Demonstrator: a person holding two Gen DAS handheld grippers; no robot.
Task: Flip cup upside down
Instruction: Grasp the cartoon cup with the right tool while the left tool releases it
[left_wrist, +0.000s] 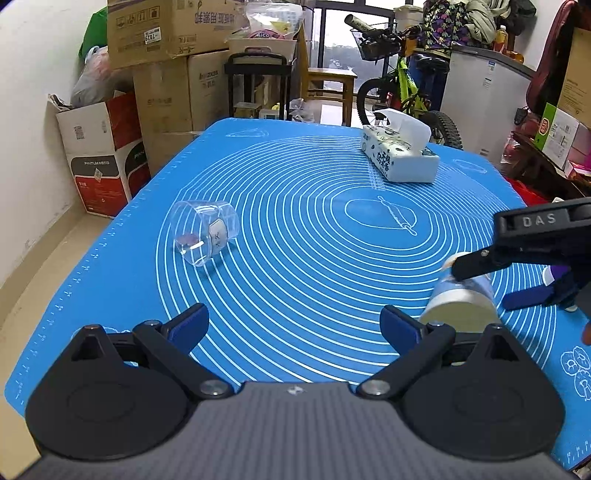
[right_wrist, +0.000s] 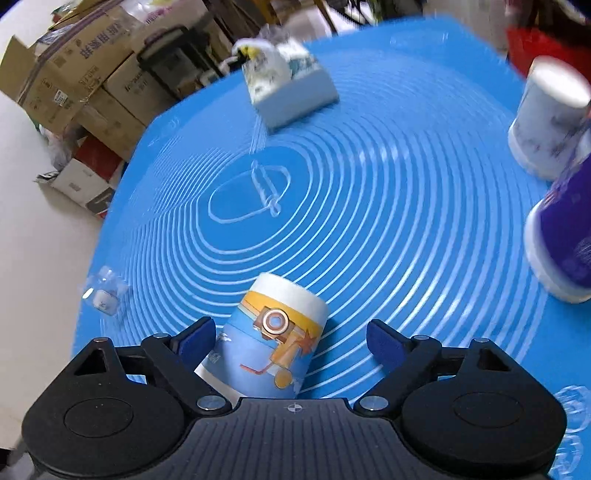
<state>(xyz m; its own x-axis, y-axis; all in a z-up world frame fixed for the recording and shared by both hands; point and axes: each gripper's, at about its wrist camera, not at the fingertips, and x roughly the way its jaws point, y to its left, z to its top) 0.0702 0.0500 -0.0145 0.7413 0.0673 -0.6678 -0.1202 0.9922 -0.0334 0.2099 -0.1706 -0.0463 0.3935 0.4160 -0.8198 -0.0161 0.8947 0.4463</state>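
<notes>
A blue paper cup with a cartoon print (right_wrist: 269, 339) stands upside down on the blue mat (right_wrist: 369, 192), between the open fingers of my right gripper (right_wrist: 291, 334); the left finger is close to it, the right finger is apart. The cup also shows in the left wrist view (left_wrist: 461, 302), with the right gripper (left_wrist: 491, 280) around it. My left gripper (left_wrist: 295, 325) is open and empty above the mat (left_wrist: 295, 240). A clear plastic cup (left_wrist: 203, 230) lies on its side ahead of it to the left; it also shows in the right wrist view (right_wrist: 105, 295).
A tissue box (left_wrist: 400, 155) sits at the far side of the mat (right_wrist: 291, 92). A white cup (right_wrist: 546, 122) and a purple cup (right_wrist: 565, 240) stand upside down at the right. Cardboard boxes (left_wrist: 166, 74) and a bicycle (left_wrist: 402, 85) stand beyond the table.
</notes>
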